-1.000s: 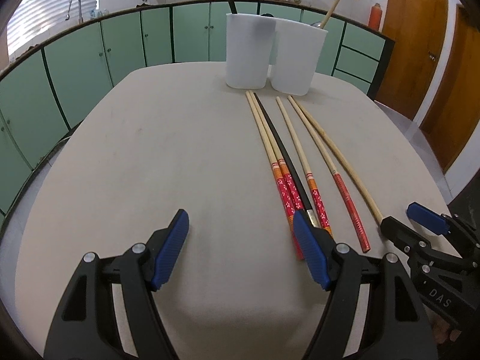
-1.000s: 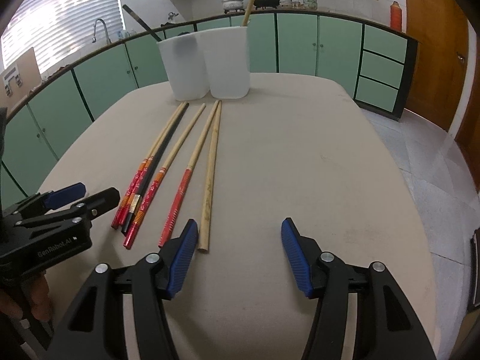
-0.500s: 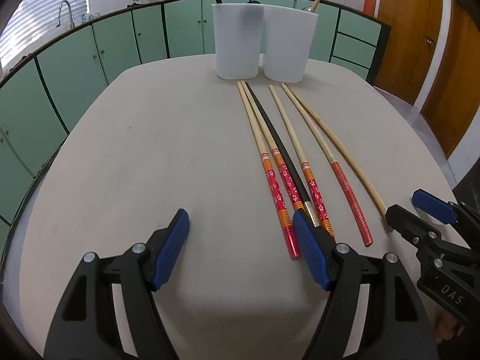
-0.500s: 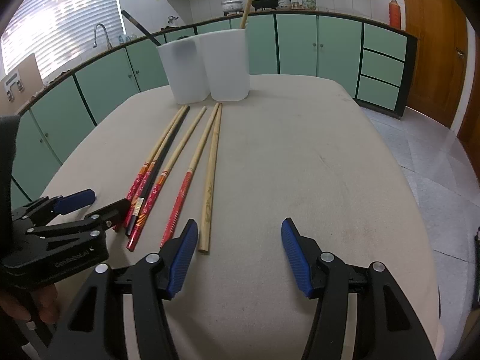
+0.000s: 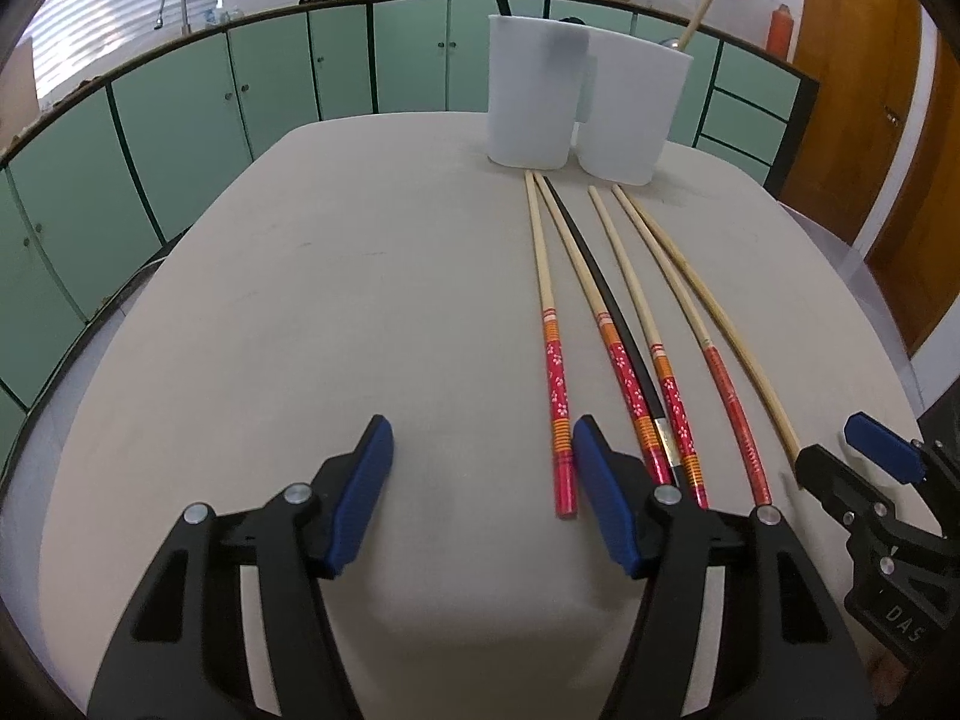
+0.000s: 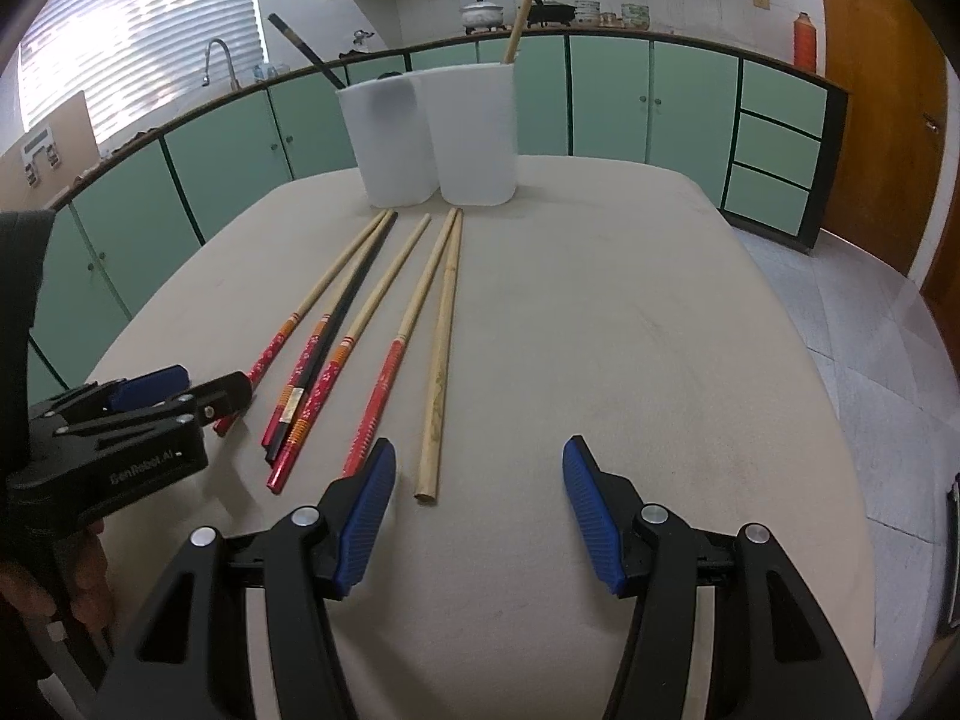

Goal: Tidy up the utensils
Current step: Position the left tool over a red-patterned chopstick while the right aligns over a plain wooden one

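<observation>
Leftmost red-handled chopstick now sits split off from the other five chopsticks, which lie fanned mid-right of the left view on the table. Left gripper is wide open, empty, right pad beside that stick's end. Right gripper also gapes empty; two white cups stand top centre.

Green cabinets line white-tiled wall; bright blinded window left; wooden door right.
</observation>
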Motion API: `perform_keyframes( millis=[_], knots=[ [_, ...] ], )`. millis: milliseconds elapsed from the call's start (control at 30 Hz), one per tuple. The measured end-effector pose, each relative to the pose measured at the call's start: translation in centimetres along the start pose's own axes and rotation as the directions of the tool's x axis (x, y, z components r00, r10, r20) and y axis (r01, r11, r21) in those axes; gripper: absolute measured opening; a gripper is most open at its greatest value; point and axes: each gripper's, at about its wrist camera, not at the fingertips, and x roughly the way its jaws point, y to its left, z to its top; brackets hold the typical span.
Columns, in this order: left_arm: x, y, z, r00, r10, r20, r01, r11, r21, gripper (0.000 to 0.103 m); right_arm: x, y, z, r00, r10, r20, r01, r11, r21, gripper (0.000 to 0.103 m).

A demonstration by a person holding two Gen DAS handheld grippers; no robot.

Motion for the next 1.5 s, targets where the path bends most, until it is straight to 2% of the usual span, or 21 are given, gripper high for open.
perform_keyframes(
  millis=[100,267,533,700,867,967,1333,1500],
  knots=[
    [-0.8,0.7,0.1,1.0,-0.001,0.026,0.001,1.0,-0.008,0.061,-0.5,-0.2,0.0,1.0,0.002,0.009,-0.002,1.0,0.001,0.057],
    [-2.3,3.1,1.0,0.997,0.023,0.077,-0.016,0.996,-0.083,0.059,-1.3,-1.0,0.6,0.999,-0.004,0.039,0.002,0.999,0.033,0.057],
    [-3.6,2.8,0.1,0.991,0.032,0.132,-0.027,0.999,-0.04,0.058,-1.7,0.2,0.2,0.999,-0.007,0.048,0.007,1.0,-0.002,0.057],
    [-2.6,1.3,-0.6,0.998,-0.013,0.069,0.012,1.0,0.017,0.048,-1.3,0.5,-0.2,1.0,0.009,0.02,-0.008,1.0,-0.023,0.053],
    [-1.7,0.3,-0.8,0.999,-0.032,0.021,0.031,0.998,0.05,0.047,-0.7,0.7,-0.5,0.999,0.034,-0.011,-0.034,0.999,-0.019,0.043],
    [-1.4,0.3,-0.9,1.0,-0.029,0.012,0.029,0.999,0.046,0.047,-0.1,1.0,-0.7,0.999,0.021,-0.035,-0.022,0.999,-0.032,0.041],
    [-0.6,-1.0,-1.0,1.0,-0.024,-0.011,0.024,0.997,0.067,0.047,0.7,1.0,-0.1,0.999,-0.001,-0.036,0.0,0.999,-0.038,0.03],
    [-0.1,-1.2,-0.7,1.0,-0.008,-0.004,0.008,0.998,0.066,0.047,1.0,0.8,0.2,0.999,-0.004,-0.037,0.003,1.0,-0.028,0.029]
  ],
)
